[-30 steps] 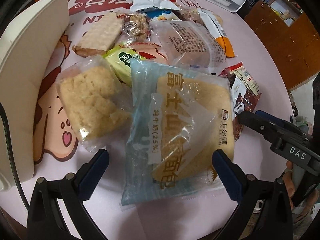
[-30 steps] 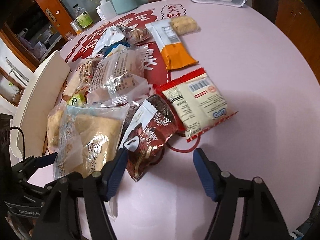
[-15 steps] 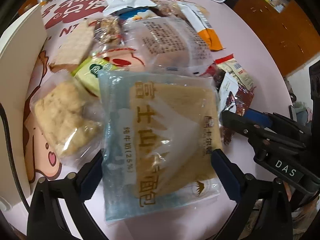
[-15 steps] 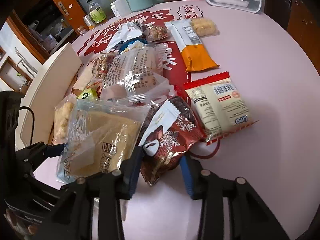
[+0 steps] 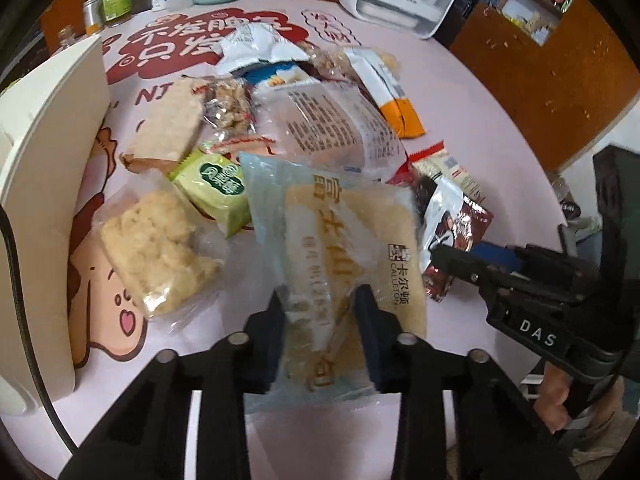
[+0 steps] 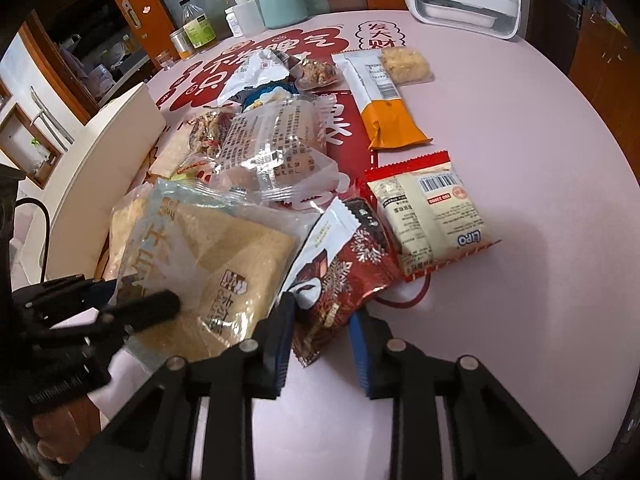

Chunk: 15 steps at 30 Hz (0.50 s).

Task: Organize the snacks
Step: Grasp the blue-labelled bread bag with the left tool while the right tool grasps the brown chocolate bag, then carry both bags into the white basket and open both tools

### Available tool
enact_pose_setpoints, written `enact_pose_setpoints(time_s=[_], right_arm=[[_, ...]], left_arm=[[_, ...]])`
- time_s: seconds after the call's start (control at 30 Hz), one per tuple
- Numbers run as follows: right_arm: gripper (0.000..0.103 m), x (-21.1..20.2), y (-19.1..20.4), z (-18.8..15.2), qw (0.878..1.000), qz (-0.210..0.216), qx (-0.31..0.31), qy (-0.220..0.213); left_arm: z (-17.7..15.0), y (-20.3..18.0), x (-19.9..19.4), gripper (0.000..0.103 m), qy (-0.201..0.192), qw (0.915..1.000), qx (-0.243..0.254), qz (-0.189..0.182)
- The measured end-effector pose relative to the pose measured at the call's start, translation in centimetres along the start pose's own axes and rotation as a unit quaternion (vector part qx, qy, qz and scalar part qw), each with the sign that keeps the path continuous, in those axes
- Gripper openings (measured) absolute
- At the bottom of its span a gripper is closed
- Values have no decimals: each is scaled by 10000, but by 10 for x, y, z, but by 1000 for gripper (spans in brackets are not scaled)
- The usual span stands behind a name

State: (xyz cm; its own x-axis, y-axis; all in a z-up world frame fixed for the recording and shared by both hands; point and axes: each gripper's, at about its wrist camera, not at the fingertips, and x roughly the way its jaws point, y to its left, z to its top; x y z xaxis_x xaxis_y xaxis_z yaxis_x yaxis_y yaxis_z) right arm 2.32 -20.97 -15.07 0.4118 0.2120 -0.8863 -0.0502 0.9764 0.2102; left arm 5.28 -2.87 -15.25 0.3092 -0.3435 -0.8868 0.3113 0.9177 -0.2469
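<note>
Left gripper [image 5: 320,312] pinches bread bag [image 5: 352,240]; right gripper [image 6: 320,320] grips brown packet [image 6: 344,276].

Both wrist views look steeply down, close; they share the snack pile [image 5: 304,128] on the table [image 6: 520,160].

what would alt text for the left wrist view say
The left gripper, its jaws just closed, pinches the near end of a pale blue bread bag on a pink table strewn with snack packets. At right, the right gripper grips a dark red packet.
</note>
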Motion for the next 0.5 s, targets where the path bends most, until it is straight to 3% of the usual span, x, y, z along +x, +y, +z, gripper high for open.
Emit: enact_pose_setpoints(time_s=[0.3,0.37,0.5], right_arm=[[17,-25,12,-7,9997,-76,-114,-200],[11,-33,15,-9,9995,-88,-151,-268],[11,-48,27,-13,9985,-158,-303,-426]], left_arm=[[-11,-16,-41,20,-636,9962,367,465],[-12,-16,-52,19,-726,9953,370,515],[-12,-15,-77,18,-908,9941,303,503]])
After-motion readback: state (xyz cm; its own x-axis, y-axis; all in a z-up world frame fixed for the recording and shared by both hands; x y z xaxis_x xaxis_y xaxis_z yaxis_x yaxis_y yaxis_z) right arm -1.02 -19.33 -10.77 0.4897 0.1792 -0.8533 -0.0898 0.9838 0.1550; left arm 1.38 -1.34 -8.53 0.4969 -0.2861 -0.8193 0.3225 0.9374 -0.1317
